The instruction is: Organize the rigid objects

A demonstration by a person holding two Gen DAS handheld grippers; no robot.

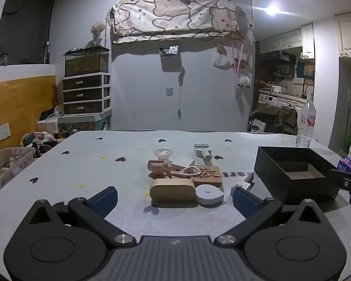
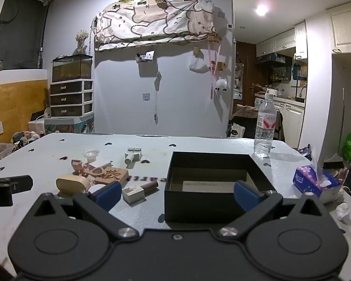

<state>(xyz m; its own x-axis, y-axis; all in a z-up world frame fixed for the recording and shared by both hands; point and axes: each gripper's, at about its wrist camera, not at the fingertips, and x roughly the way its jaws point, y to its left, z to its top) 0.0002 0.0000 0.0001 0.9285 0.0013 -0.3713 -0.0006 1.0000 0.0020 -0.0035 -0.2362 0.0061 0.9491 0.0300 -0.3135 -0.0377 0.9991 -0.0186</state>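
Grey wall (image 1: pixel 199 82), drawer unit (image 1: pixel 86 93), two ceiling lights (image 1: pixel 272 10).

Your pale grey table with black heart prints (image 1: pixel 86 164), open black square box (image 2: pixel 213 178) at right, clear plastic water bottle (image 2: pixel 265 126) (upright) behind, purple tissue pack (image 2: pixel 316 182), cluster of small wooden pieces (image 1: pixel 187 178) centre.

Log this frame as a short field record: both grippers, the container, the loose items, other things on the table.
left gripper: open, holding nothing
right gripper: open, holding nothing
black box: open-topped, nothing visible inside
cluster left of box: tan oval case, carved wooden block, white round item, pink tool
also on table: water bottle, tissue pack
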